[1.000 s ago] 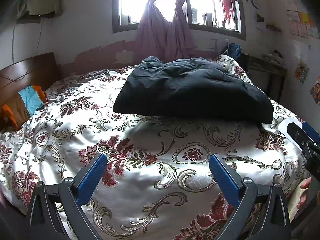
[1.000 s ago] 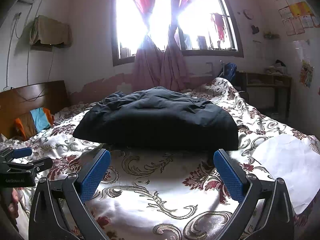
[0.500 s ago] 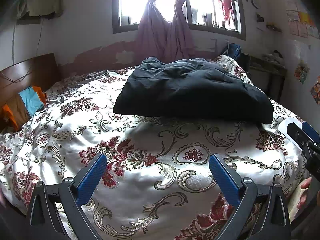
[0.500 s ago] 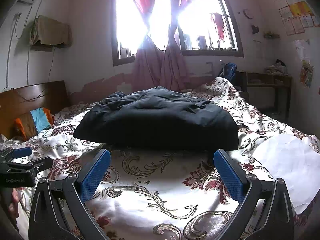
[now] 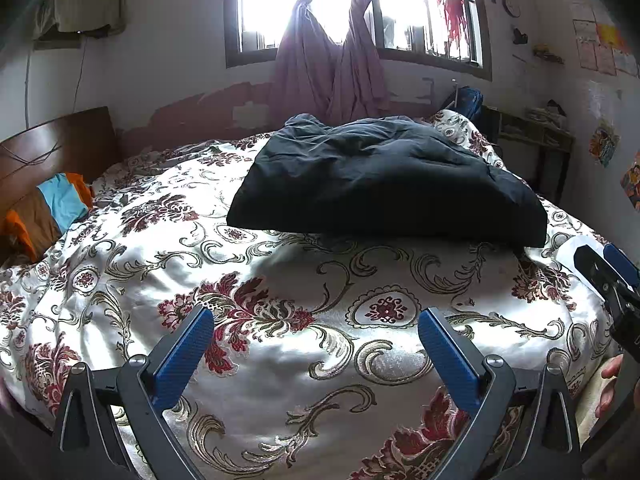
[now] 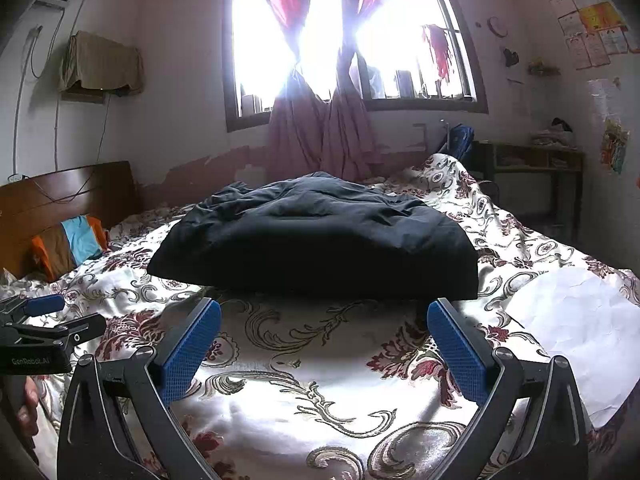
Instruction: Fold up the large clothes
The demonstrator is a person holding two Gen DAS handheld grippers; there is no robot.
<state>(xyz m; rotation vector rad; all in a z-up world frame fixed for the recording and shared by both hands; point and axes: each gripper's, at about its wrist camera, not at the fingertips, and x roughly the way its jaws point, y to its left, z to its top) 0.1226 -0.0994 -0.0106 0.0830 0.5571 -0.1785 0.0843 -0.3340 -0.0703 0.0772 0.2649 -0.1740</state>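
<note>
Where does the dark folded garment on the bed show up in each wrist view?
Left wrist: dark garment lies upper centre-right on the floral bedspread.
Right wrist: dark garment sits at centre, straight ahead.
Shared landmark: the window with tied curtains behind the bed.

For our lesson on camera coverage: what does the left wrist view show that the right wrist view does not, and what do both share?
Only the left wrist view: the right gripper at its right edge, and the left gripper with jaws apart over the bedspread. Only the right wrist view: a white sheet of paper, with the right gripper's own jaws apart. Both share the dark garment, window and headboard.
</note>
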